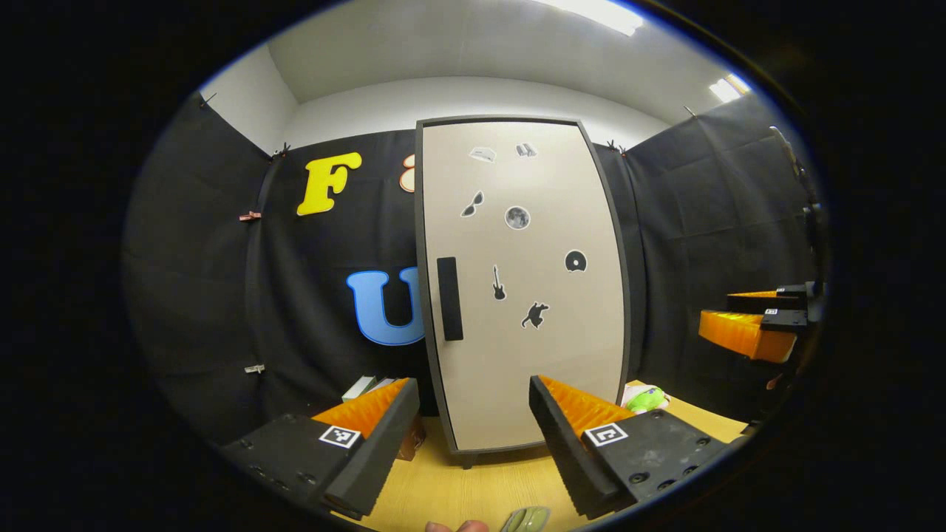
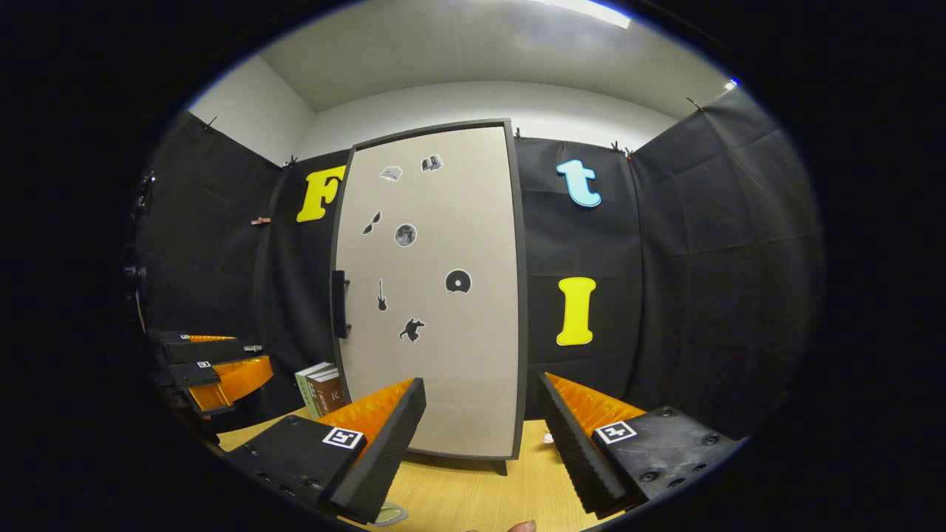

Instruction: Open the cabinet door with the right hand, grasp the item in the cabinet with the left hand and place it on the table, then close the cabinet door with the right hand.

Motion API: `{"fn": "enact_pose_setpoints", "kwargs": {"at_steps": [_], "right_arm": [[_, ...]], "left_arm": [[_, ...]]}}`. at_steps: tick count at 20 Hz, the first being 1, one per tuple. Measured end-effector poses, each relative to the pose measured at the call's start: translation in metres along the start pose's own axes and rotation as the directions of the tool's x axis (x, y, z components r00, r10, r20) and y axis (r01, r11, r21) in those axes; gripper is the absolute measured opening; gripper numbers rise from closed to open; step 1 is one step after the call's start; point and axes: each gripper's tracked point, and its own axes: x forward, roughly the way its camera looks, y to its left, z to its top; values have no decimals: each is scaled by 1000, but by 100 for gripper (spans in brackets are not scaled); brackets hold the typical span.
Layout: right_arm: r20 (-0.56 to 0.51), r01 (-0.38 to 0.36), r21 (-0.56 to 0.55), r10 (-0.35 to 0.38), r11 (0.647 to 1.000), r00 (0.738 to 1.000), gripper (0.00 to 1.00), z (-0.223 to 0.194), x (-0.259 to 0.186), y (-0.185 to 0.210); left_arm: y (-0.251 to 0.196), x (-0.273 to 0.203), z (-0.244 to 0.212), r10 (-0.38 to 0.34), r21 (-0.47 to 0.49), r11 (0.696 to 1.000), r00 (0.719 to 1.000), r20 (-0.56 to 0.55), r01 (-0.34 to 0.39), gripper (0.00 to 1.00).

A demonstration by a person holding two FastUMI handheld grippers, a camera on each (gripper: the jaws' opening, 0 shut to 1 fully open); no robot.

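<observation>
A tall beige cabinet [image 1: 521,295] [image 2: 436,295] with a dark frame stands on the wooden table [image 1: 473,488], its door closed and dotted with small stickers. A black handle [image 1: 449,298] [image 2: 339,304] sits on the door's left edge. My left gripper [image 1: 473,403] is open in front of the door, some way back from it. My right gripper [image 2: 480,403] is also open, facing the door's lower part from a distance. In the left gripper view the right gripper [image 1: 750,325] hangs at the far right; in the right gripper view the left gripper [image 2: 214,366] is at the far left. The cabinet's contents are hidden.
Books [image 2: 319,390] [image 1: 368,387] stand left of the cabinet. A green and white object [image 1: 647,399] lies on the table to its right. A pale green thing [image 1: 526,519] and a fingertip [image 1: 457,526] show at the near table edge. Black cloth walls surround the booth.
</observation>
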Motion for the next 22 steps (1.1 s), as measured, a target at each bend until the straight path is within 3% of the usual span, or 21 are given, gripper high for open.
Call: {"fn": "enact_pose_setpoints", "kwargs": {"at_steps": [7, 14, 22], "right_arm": [[-15, -99, 37, 100, 994, 995, 98, -31, 7, -27], [-46, -96, 56, 98, 994, 994, 98, -47, 7, -54], [-71, -124, 70, 129, 990, 989, 97, -60, 6, -52]], "left_arm": [[-21, -4, -14, 63, 39, 997, 998, -6, -62, 94], [-30, -12, -16, 97, 24, 995, 995, -20, -97, 94], [-39, -17, -19, 96, 51, 994, 995, -28, -95, 94]]}}
